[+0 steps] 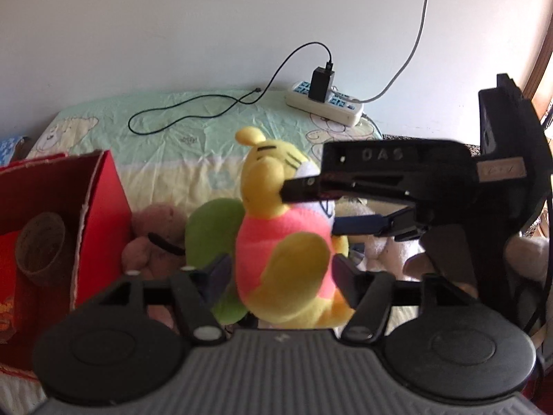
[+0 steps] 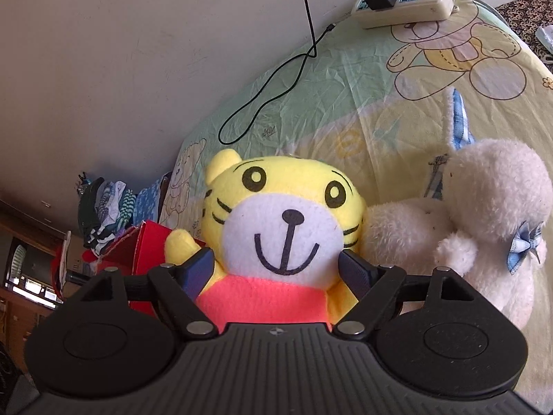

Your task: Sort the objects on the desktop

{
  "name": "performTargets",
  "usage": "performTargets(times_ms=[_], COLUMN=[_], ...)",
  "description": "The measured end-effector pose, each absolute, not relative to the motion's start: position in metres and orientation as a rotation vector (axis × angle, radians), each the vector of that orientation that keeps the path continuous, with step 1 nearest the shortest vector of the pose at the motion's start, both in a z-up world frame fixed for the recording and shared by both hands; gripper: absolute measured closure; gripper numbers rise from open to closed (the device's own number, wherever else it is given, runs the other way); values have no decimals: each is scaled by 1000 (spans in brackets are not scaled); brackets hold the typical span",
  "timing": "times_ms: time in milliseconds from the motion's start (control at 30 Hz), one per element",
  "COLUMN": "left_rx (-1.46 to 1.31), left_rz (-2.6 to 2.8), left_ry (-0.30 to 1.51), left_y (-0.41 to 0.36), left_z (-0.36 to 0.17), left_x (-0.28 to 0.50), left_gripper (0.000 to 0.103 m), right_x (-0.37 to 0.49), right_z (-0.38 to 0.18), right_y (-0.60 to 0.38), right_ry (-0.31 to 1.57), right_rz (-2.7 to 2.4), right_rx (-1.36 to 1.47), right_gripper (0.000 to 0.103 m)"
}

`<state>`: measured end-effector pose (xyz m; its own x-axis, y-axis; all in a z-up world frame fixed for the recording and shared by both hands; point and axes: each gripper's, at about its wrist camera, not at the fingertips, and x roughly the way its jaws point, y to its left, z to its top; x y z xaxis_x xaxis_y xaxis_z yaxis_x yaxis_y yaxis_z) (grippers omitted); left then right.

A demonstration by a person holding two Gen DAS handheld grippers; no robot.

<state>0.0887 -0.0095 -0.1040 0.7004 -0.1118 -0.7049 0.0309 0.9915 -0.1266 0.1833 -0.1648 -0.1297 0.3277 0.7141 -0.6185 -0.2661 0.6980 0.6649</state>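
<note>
A pale wall rises behind a surface draped in a crumpled pastel sheet (image 2: 311, 79) printed with outlined teddy bears in green and yellow bands. At its far edge by the wall lies a cream power strip (image 1: 325, 103) with blue sockets, a black charger (image 1: 321, 84) plugged into it, its thin black cable (image 1: 193, 110) looping over the sheet. In the right wrist view, folded patterned cloths and dark wooden furniture show at the far left of the room. The only legible writing is the raised "DAS" on the black body of the right tongs (image 1: 307, 207) seen from the left wrist camera; a pale label farther back is too blurred to read. The tiger plush (image 2: 287, 221), yellow with a white muzzle and pink shirt, sits upright near the front of the sheet. The left tongs (image 1: 280, 273) stand spread around its body, the pads not visibly pressing. The right tongs are likewise open, one finger either side of the head. A white plush bear (image 2: 484, 214) with blue bows lies just beside the tiger, a green plush (image 1: 211, 238) and a brownish one (image 1: 155, 235) on its other side, next to a red cardboard box (image 1: 100, 214).
</note>
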Motion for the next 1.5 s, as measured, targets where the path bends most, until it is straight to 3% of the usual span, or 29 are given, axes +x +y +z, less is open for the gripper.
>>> performTargets(times_ms=[67, 233, 267, 300, 333, 500, 633, 1067, 1500], left_rx=[-71, -95, -122, -139, -152, -167, -152, -159, -55], left_rz=[-45, -47, -68, -85, -95, -95, -100, -67, 114], left_ry=[750, 788, 810, 834, 862, 881, 861, 647, 527], left_y=[-14, -12, -10, -10, -10, -13, -15, -5, 107], left_z=[-98, -106, -111, -114, -118, -119, -110, -35, 11], left_x=[90, 118, 123, 128, 133, 136, 127, 55, -8], left_gripper=[3, 5, 14, 31, 40, 50, 52, 52, 51], right_x=[185, 190, 192, 193, 194, 194, 189, 140, 113], right_z=[-129, -130, -131, -132, -134, -138, -127, -47, -10], right_y=[-165, -172, -174, -176, -176, -176, -178, -173, -29], right_ry=[1051, 1076, 1081, 1084, 1090, 1110, 1080, 856, 787], right_rz=[690, 732, 731, 728, 727, 733, 766, 916, 1124], right_rx=[508, 536, 547, 559, 569, 595, 585, 528, 471], right_gripper=[21, 22, 22, 22, 22, 27, 35, 37, 36])
